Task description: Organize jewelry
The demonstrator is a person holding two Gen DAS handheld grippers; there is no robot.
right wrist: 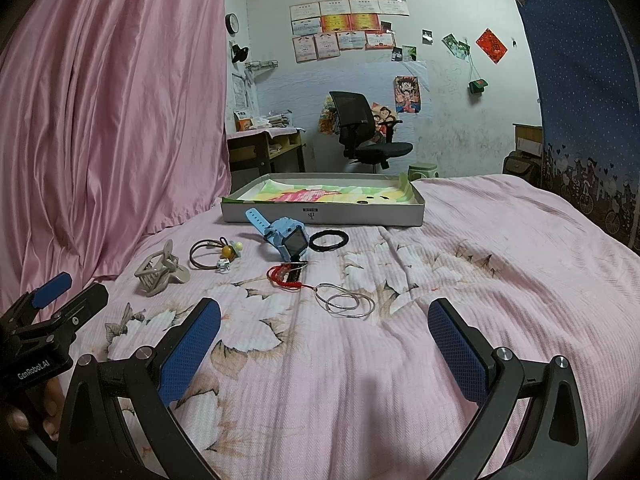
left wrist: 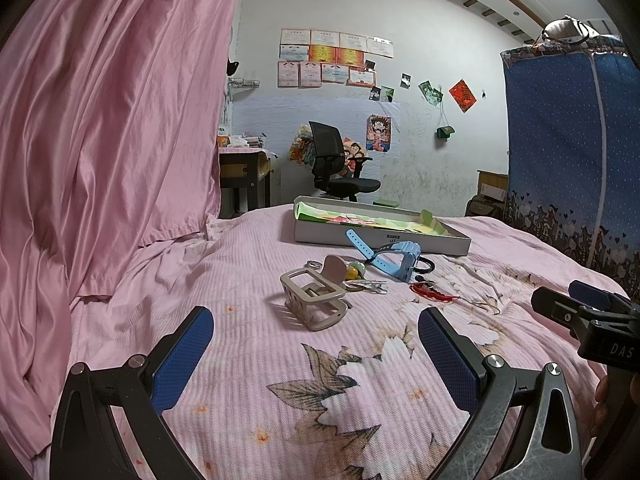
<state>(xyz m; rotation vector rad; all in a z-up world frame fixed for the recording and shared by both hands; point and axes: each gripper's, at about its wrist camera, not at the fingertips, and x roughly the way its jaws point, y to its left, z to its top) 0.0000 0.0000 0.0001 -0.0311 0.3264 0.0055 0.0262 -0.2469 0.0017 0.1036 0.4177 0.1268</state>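
Note:
Several accessories lie on the pink bedspread in front of a shallow grey box (right wrist: 320, 214) (left wrist: 380, 240). A beige hair claw (left wrist: 316, 294) (right wrist: 158, 270) lies nearest the left. A brown hair tie with beads (right wrist: 212, 254), a blue watch (right wrist: 286, 236) (left wrist: 394, 258), a black hair tie (right wrist: 330, 240), a red bracelet (right wrist: 286, 274) (left wrist: 430, 290) and a silver hoop (right wrist: 346, 302) lie beside it. My left gripper (left wrist: 316, 332) is open, just short of the claw. My right gripper (right wrist: 324, 326) is open, just short of the silver hoop. Both are empty.
A pink curtain (left wrist: 100, 140) hangs along the bed's left side. A blue fabric wardrobe (left wrist: 572, 140) stands at the right. A black office chair (right wrist: 360, 132) and a desk (right wrist: 264, 148) stand beyond the bed's far edge.

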